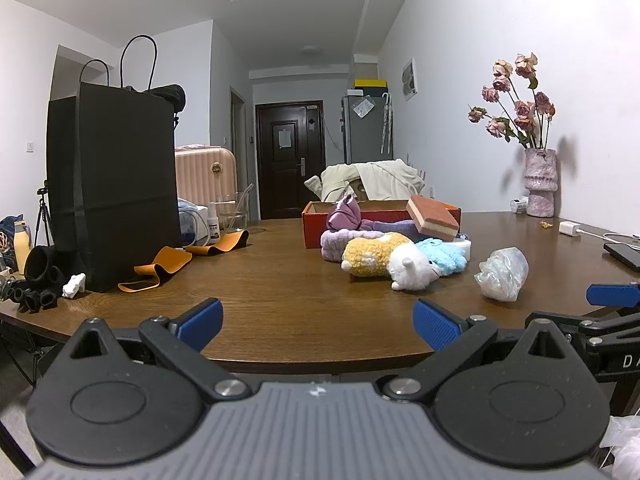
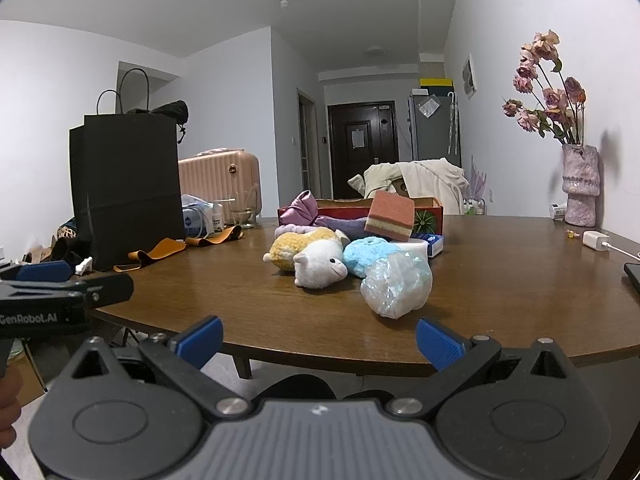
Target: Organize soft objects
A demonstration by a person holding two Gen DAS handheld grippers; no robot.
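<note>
Item: soft things heaped on the round wooden desk [image 1: 280, 292], in front of and partly in a red box [image 1: 316, 224] on the far side.

Contents of heap:
- yellow plush toy [image 2: 298, 246] and white plush toy [image 2: 320, 266], lying together at the near left of the heap
- blue fluffy thing [image 2: 366, 256], just right of the white toy, touching it
- purple cloth [image 2: 302, 206], draped over the box's left edge
- pink-and-cream sponge [image 2: 390, 215], tilted, propped on the pile against the box
- crinkled clear plastic bag [image 2: 396, 284], the nearest piece, touching or overlapping the blue thing in the right wrist view, apart from it in the left

Claws:
- right claw [image 2: 320, 342]: released, blue pads spread wide, nothing between them, held off the near desk edge
- left claw [image 1: 318, 326]: released likewise, empty, at the near edge

Governing relation: the plastic bag lies straight ahead and slightly right of the right claw, and far to the right of the left claw's line. The right claw is judged the nearer. The bag's long axis runs slantwise, near-left to far-right, so a grip across its narrower width looks likelier to hold.

Other stock: black paper bag [image 1: 120, 184] and orange strap [image 1: 160, 266] at the left; vase of dried roses [image 1: 540, 184] at the far right.
</note>
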